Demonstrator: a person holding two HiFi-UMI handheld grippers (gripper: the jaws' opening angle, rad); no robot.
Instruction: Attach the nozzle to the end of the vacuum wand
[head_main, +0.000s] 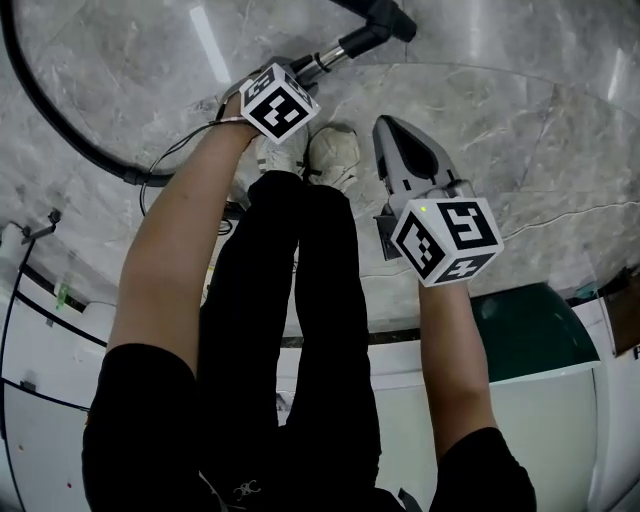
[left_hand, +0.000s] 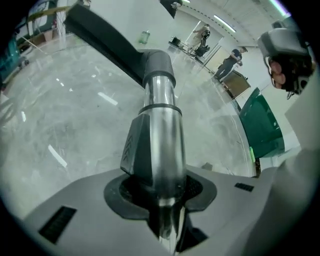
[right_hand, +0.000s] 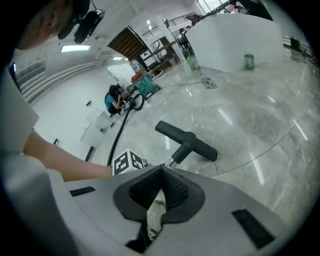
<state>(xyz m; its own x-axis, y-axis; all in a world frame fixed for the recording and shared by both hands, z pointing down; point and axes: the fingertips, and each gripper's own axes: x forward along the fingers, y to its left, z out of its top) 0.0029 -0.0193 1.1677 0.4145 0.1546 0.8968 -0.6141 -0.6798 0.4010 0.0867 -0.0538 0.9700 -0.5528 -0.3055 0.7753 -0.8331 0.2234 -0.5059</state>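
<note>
Beside my shoes (head_main: 330, 152), left gripper (head_main: 298, 70) clamping the vacuum wand (left_hand: 162, 150) steady, I'd nudge the nozzle (right_hand: 186, 140) home with my closed, empty right gripper (right_hand: 161, 172).

Grey veined marble floor (head_main: 520, 100) lies under me, with strip lights mirrored in it. My pale shoes (head_main: 335, 155) stand side by side on it. At my right a dark green cover (head_main: 530, 330) sits against a white ledge (head_main: 540, 420). Further off, a green can (right_hand: 248, 61) and a green bottle (right_hand: 190, 63) stand on the floor near a coiled cord (right_hand: 209, 83), below a white counter (right_hand: 235, 37). A person in a blue top (right_hand: 111, 101) crouches far back.
</note>
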